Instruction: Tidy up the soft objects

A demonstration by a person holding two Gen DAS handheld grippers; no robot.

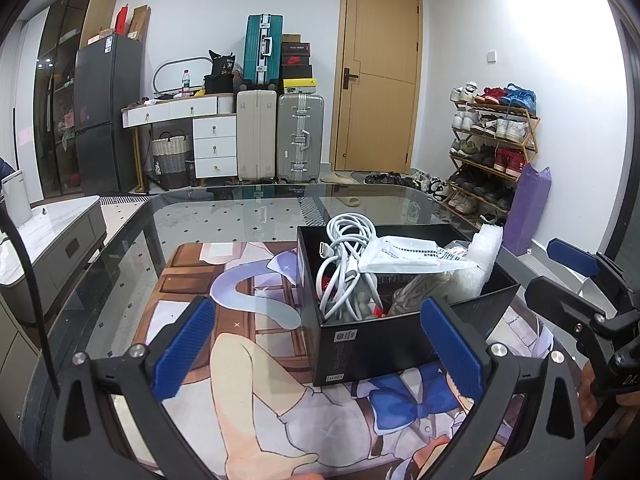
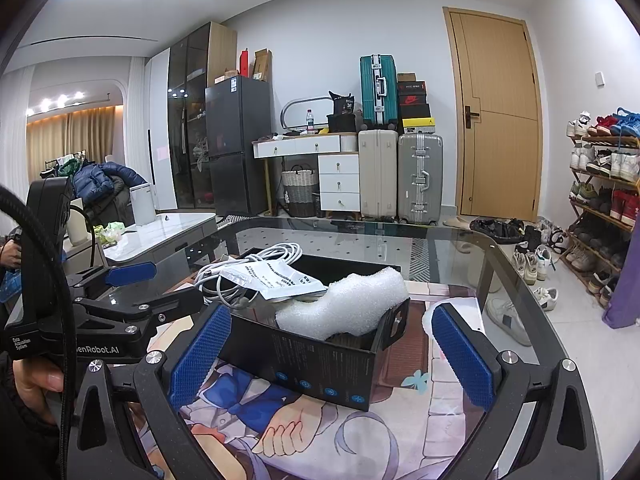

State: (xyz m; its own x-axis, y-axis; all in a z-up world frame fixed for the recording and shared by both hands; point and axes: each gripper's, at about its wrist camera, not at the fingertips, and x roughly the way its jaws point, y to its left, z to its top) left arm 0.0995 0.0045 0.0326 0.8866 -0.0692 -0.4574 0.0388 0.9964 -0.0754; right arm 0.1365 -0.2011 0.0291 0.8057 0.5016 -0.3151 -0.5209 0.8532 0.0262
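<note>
Both tongs, left (image 1: 320, 340) & right (image 2: 334, 352), spread apart, empty. White foam sheet (image 2: 344, 304), coiled white cables (image 1: 344, 264) & printed plastic pouch (image 1: 412, 258) sit in open black cardboard box (image 1: 384, 344) on glass desk (image 1: 240, 216). Foam pokes over rim: press down gently, w/o tipping box.

A glass table (image 1: 240, 216) carries a printed anime mat (image 1: 248, 360) on its near half. Against the far wall stand a dark refrigerator (image 1: 106, 112), a white dressing desk (image 1: 192, 114) with a drawer unit below, and a woven basket (image 1: 170, 156) under the desk. Right of the desk are a cream suitcase (image 1: 256, 136) and a silver suitcase (image 1: 300, 138), side by side, with a teal suitcase (image 1: 262, 48) and stacked shoe boxes (image 1: 296, 62) on top (labels partly legible). A wooden door (image 1: 378, 76) stands shut. A shoe rack (image 1: 490, 148) lines the right wall, with a purple bag (image 1: 528, 208) beside it.
</note>
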